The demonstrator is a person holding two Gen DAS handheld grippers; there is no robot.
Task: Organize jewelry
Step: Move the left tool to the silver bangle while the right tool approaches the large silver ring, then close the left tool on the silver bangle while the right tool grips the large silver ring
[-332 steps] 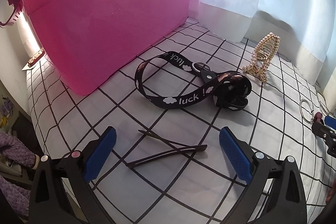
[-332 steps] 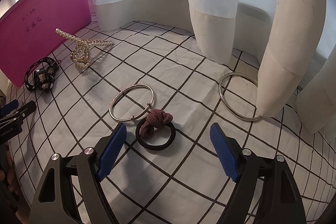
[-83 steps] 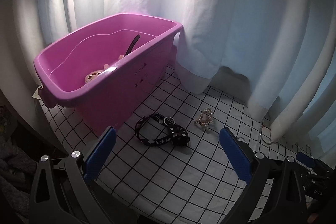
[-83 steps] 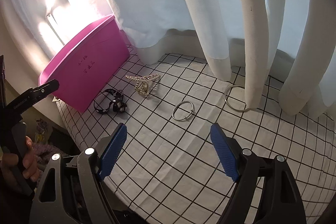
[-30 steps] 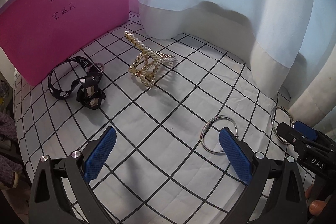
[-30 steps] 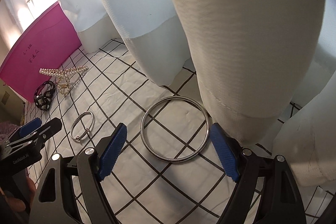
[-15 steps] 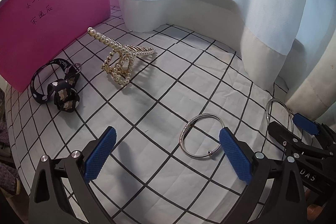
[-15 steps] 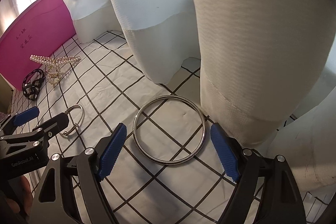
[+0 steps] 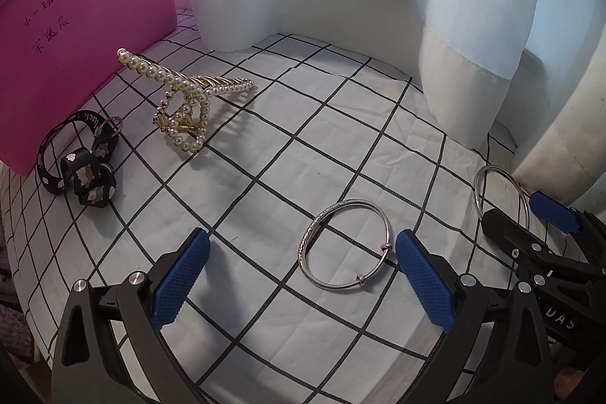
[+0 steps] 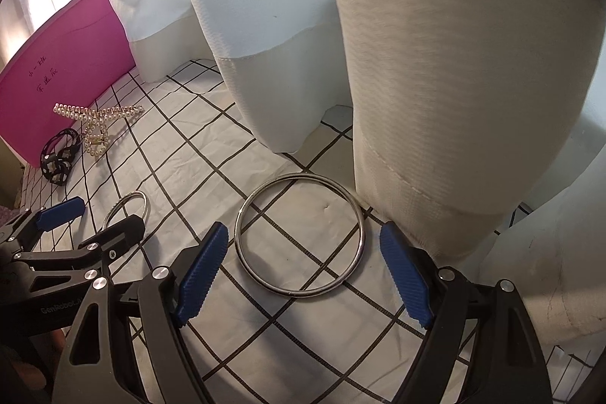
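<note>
A checked cloth [image 9: 288, 154] is hemmed by white curtains [image 10: 435, 63]. The bangle [image 9: 344, 244] lies flat right of the pink bin [image 9: 87, 25]. Both grippers [image 9: 302, 284] [image 10: 303, 271] are held wide, gripping nothing.

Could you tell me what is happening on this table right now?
A person is tidying jewelry with a two-finger tool in each hand. The left tool, open, sits by the thin silver bangle; the right tool, also open, frames the large plain ring beside the curtain. Neither is gripped yet. The pearl hair claw and black strap lie by the pink bin.
</note>
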